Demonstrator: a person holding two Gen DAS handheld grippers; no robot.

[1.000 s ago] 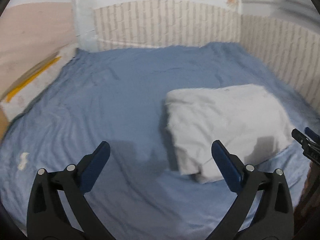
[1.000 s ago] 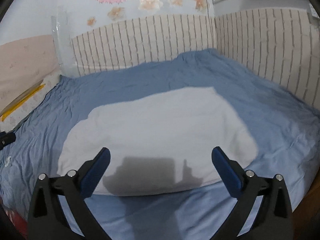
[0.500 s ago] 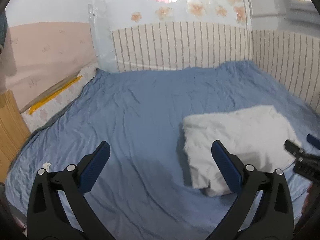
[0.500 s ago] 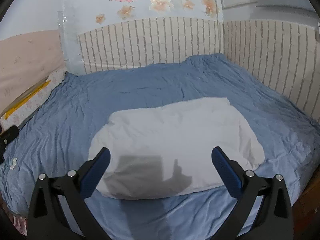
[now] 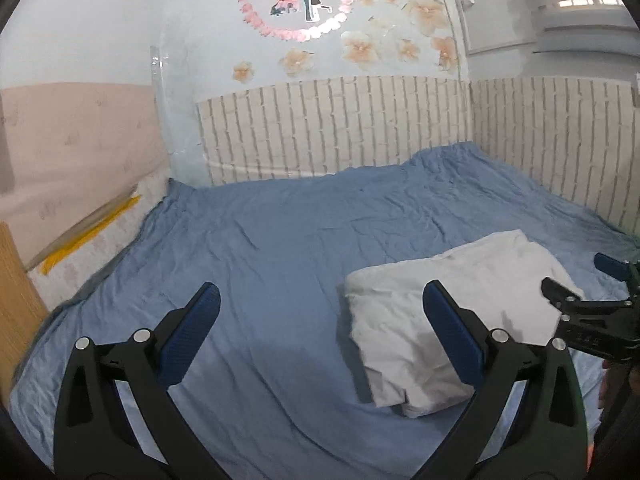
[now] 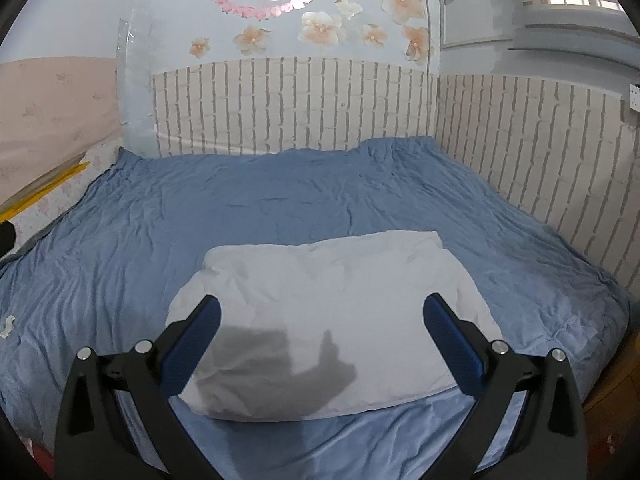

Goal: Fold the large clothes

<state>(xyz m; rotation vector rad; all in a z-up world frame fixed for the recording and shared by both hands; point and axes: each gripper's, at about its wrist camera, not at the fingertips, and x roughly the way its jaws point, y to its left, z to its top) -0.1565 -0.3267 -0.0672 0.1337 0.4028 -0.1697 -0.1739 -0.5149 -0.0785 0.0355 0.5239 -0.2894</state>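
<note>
Since the white garment (image 6: 328, 320) already lies folded into a compact bundle on the blue bedsheet (image 6: 280, 200), my left gripper (image 5: 320, 320) and right gripper (image 6: 320, 320) hang above it, jaws apart and empty, so folding looks finished

A wrinkled blue bedsheet (image 6: 280, 208) meets brick-pattern wall panels (image 6: 296, 108) below flower stickers (image 6: 320, 28).

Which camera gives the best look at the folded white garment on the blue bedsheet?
The right wrist view: the folded white garment lies centred, whole, between open fingers. The left wrist view shows it off to the right, partly covered by the left gripper's finger and the right gripper.
</note>
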